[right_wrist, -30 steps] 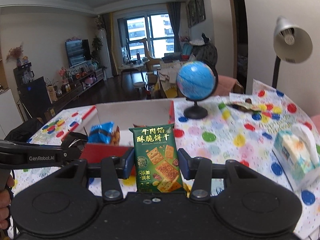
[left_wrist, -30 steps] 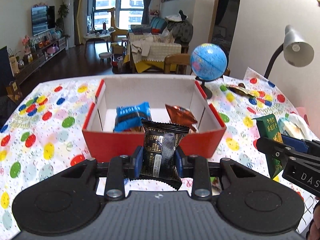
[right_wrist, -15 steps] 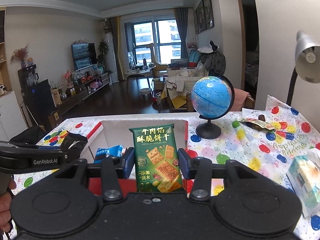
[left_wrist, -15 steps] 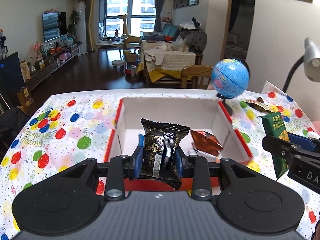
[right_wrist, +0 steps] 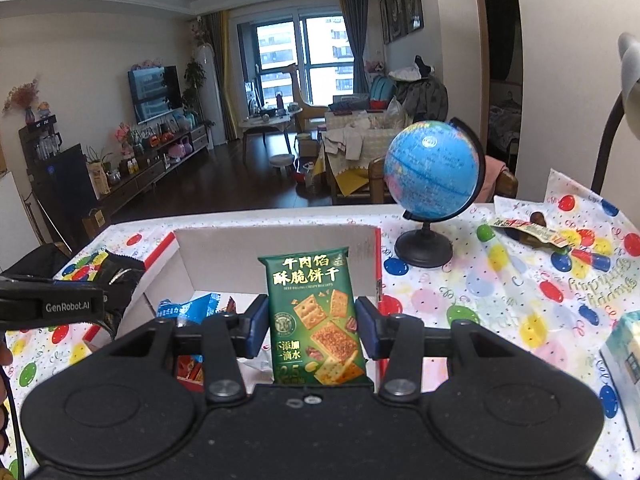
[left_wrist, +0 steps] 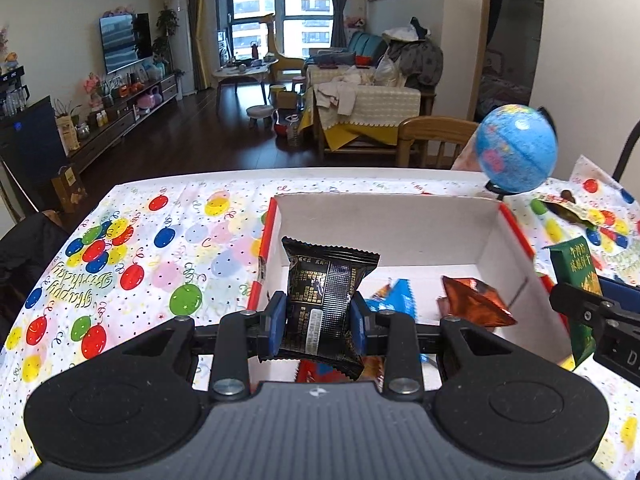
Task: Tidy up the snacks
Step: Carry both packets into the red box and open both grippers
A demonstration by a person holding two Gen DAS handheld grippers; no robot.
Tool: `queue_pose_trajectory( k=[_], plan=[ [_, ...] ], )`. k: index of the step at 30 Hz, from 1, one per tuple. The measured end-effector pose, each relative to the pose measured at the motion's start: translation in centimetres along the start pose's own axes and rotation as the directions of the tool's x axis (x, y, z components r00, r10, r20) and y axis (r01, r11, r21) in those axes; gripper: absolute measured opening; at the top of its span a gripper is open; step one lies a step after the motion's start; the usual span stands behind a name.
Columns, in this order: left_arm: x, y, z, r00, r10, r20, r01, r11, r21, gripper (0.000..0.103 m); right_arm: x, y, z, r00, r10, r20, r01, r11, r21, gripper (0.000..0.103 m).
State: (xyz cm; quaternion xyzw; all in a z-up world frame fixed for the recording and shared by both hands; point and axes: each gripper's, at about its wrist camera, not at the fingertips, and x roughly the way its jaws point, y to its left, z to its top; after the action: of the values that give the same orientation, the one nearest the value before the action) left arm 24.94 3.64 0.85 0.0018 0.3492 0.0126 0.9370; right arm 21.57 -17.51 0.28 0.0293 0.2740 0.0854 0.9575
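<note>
Nearest in the left wrist view, the left gripper (left_wrist: pixel 319 326) has its blue-padded fingers (left_wrist: pixel 273 326) closed against the sides of a black crinkle-edged foil snack packet (left_wrist: pixel 326 304), which stands upright between them, above the near left part of the red cardboard box with a white inside (left_wrist: pixel 384 224). In the right wrist view, the right gripper (right_wrist: pixel 312 330) pinches a green flat packet of crackers printed with gold Chinese characters (right_wrist: pixel 316 320) the same way, upright and held at its lower half, over the near right part of the box (right_wrist: pixel 276 256).

Just beyond the grippers, on the box floor, lie a blue crumpled snack wrapper (left_wrist: pixel 394 300) and a glossy brown-orange foil packet (left_wrist: pixel 474 306), near each other; a red-orange wrapper (left_wrist: pixel 320 372) shows under the black packet at the near wall. The blue wrapper (right_wrist: pixel 188 308) also shows from the right wrist.

The box sits on a white tablecloth printed with coloured balloons (left_wrist: pixel 160 248). To its right, a pale patterned tissue pack (right_wrist: pixel 624 360) lies at the table's edge. Further back, a blue globe on a black stand (right_wrist: pixel 432 168) stands just beside the box's far right corner, and a small opened wrapper (right_wrist: pixel 528 230) lies on the cloth to the right of the globe. Past the table is a living room with a wooden chair (left_wrist: pixel 436 136) and a wall television (left_wrist: pixel 124 40).
</note>
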Motion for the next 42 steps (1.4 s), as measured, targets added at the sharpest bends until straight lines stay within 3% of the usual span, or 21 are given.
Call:
queue_pose_trajectory(
  k=[10,25,31,38,42],
  plan=[
    [3.7,0.3,0.7,0.999,0.041,-0.033,-0.041,0.999,0.021,0.032,3.5,0.4,0.1,0.999,-0.016,-0.049,0.016,1.000,-0.005,0.045],
    [6.8,-0.2,-0.6,0.995,0.038,-0.090,-0.034,0.998,0.047,0.032,5.8,0.5,-1.8,0.992,-0.007,-0.124,0.007,1.000,0.001,0.046],
    [6.5,-0.1,-1.0,0.995,0.023,-0.093,-0.020,0.999,0.035,0.032,5.9,0.2,-2.2,0.991,-0.007,-0.137,0.007,1.000,0.003,0.048],
    [4.9,-0.1,-1.1,0.996,0.015,-0.086,-0.013,1.000,0.023,0.033,4.3,0.0,-2.2,0.993,-0.008,-0.117,0.009,1.000,0.008,0.060],
    [3.3,-0.3,-1.2,0.997,0.006,-0.072,-0.004,1.000,0.025,0.044,2.8,0.3,-2.0,0.995,-0.004,-0.095,0.004,1.000,0.004,0.064]
  ],
)
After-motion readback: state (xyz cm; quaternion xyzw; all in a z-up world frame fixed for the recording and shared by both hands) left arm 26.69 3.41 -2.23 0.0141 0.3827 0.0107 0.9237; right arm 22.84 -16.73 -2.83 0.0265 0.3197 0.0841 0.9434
